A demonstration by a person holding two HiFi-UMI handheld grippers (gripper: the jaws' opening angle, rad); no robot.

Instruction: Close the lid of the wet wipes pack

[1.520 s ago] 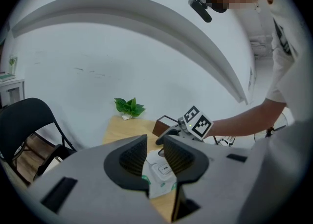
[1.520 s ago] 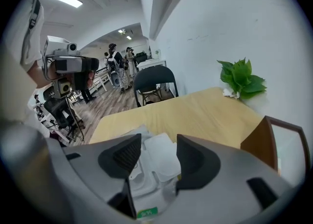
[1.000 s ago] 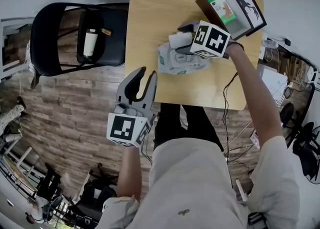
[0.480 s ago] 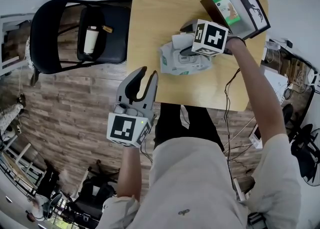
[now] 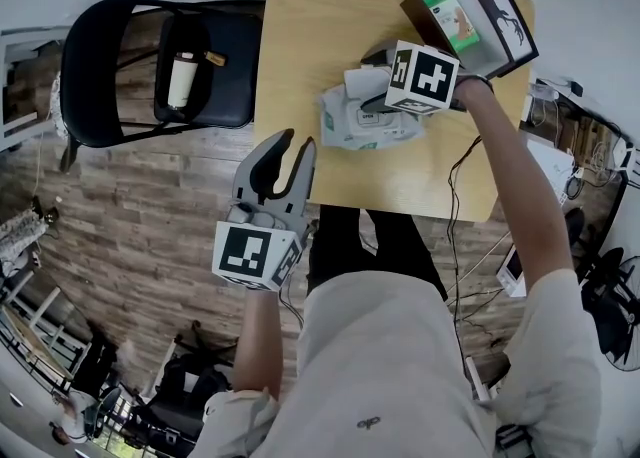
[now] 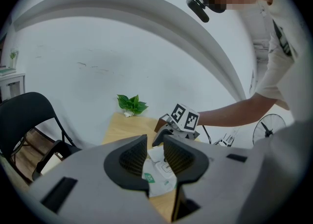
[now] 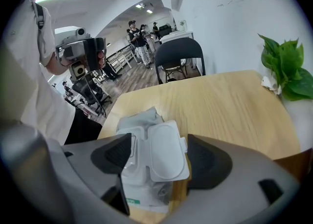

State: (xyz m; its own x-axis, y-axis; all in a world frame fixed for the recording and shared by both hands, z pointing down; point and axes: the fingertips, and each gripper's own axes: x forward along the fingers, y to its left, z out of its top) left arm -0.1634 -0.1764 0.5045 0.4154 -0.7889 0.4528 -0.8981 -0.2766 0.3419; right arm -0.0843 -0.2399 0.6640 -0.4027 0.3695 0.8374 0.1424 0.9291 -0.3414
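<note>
The wet wipes pack (image 5: 365,121) lies on the wooden table (image 5: 320,26), its white lid (image 5: 362,79) flipped open. My right gripper (image 5: 372,78) hangs over the pack, pointing steeply down. In the right gripper view the open lid (image 7: 166,152) lies flat between the wide jaws of the right gripper (image 7: 164,162), beside the pack's white opening frame (image 7: 131,155). These jaws have just been opening, and the pads do not press the lid. My left gripper (image 5: 290,146) hovers off the table's near edge, open and holding nothing. The left gripper view shows the pack (image 6: 159,176) beyond the left gripper (image 6: 155,157).
A brown box with a green-and-white face (image 5: 450,11) and a black picture frame (image 5: 505,11) stand just behind the right gripper. A potted plant (image 7: 288,71) sits at the table's far end. A black folding chair (image 5: 150,66) with a bottle (image 5: 180,81) stands left of the table.
The right gripper has tilted a little over the pack and its jaws stand slightly wider. The left gripper has kept still.
</note>
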